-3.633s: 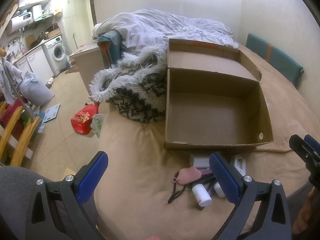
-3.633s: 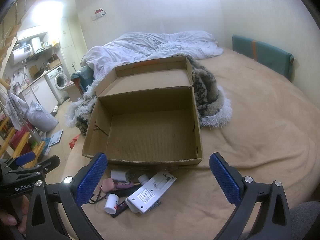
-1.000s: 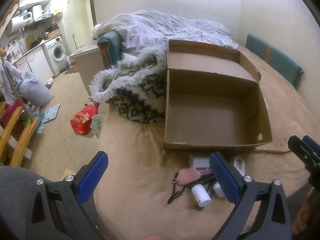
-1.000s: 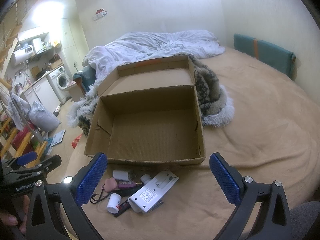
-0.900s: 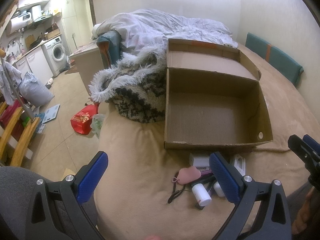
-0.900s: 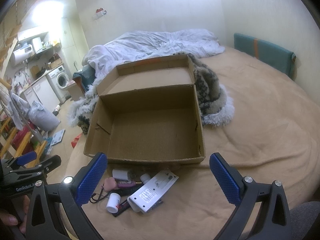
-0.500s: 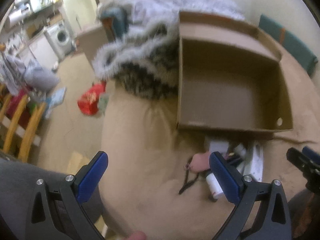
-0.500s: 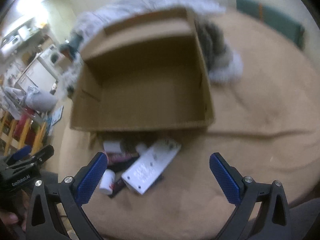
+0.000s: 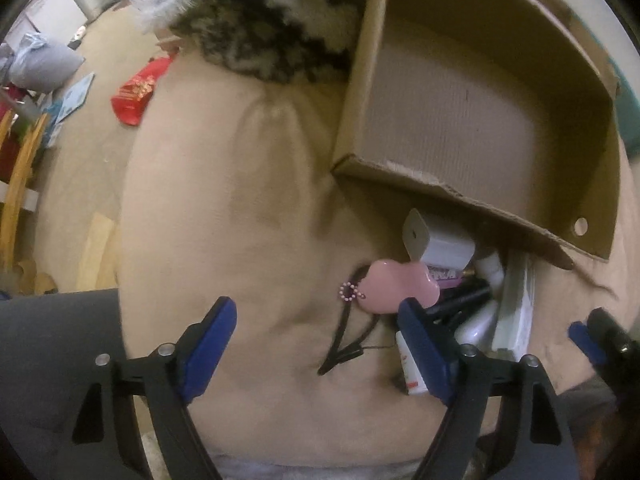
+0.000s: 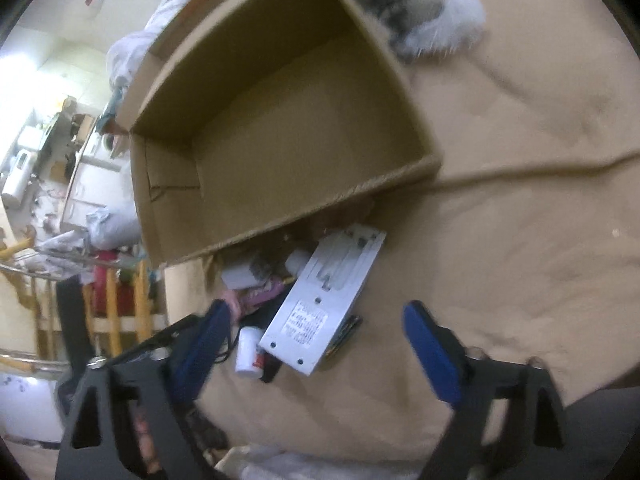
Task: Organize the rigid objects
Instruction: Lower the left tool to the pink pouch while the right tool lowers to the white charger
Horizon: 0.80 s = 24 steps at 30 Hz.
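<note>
Both views are tilted and the right one is blurred, so small items in the pile are hard to tell apart. The left hand-held gripper [image 9: 316, 334] hangs open and empty over the bed [image 9: 224, 208]; its right finger [image 9: 420, 344] hides part of a white bottle [image 9: 410, 372] and the dark items behind it. One pink charm [image 9: 394, 286] with a black cord lies at the pile's left edge, touching one white adapter [image 9: 444, 246] that is tucked under the box [image 9: 472, 108] front wall. The one box sits open on the bed with nothing visible inside. The right hand-held gripper [image 10: 316, 336] is also open and empty, above one white flat device [image 10: 324, 300] that covers several darker objects; the bottle [image 10: 248, 350] lies just left of it
</note>
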Each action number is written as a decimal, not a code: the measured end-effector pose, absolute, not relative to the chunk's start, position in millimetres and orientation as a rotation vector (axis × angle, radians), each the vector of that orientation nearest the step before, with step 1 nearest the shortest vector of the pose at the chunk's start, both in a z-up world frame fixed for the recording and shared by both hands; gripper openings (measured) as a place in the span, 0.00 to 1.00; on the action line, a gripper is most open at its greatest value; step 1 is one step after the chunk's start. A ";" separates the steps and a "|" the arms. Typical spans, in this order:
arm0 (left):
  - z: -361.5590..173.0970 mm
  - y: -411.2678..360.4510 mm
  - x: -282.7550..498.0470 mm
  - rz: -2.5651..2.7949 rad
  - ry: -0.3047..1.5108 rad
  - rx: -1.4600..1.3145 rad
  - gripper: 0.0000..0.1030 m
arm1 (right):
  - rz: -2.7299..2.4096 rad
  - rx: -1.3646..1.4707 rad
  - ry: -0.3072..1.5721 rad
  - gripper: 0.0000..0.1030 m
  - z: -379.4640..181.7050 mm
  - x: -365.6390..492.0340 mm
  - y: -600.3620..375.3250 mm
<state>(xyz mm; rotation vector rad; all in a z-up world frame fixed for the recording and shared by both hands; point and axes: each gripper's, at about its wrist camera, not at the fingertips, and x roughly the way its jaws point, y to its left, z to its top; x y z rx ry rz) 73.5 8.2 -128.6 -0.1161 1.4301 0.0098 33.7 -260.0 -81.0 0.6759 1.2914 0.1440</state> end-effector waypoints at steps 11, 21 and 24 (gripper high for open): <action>-158.8 1.9 96.9 -0.063 1.512 -0.323 0.79 | 0.144 0.738 1.384 0.80 -107.4 61.9 -251.9; -170.3 -16.9 108.5 -0.092 1.545 -0.362 0.53 | 0.134 0.728 1.401 0.80 -116.8 64.4 -248.0; -162.8 -17.6 107.0 -0.119 1.521 -0.375 0.53 | 0.132 0.716 1.408 0.80 -118.2 66.4 -242.9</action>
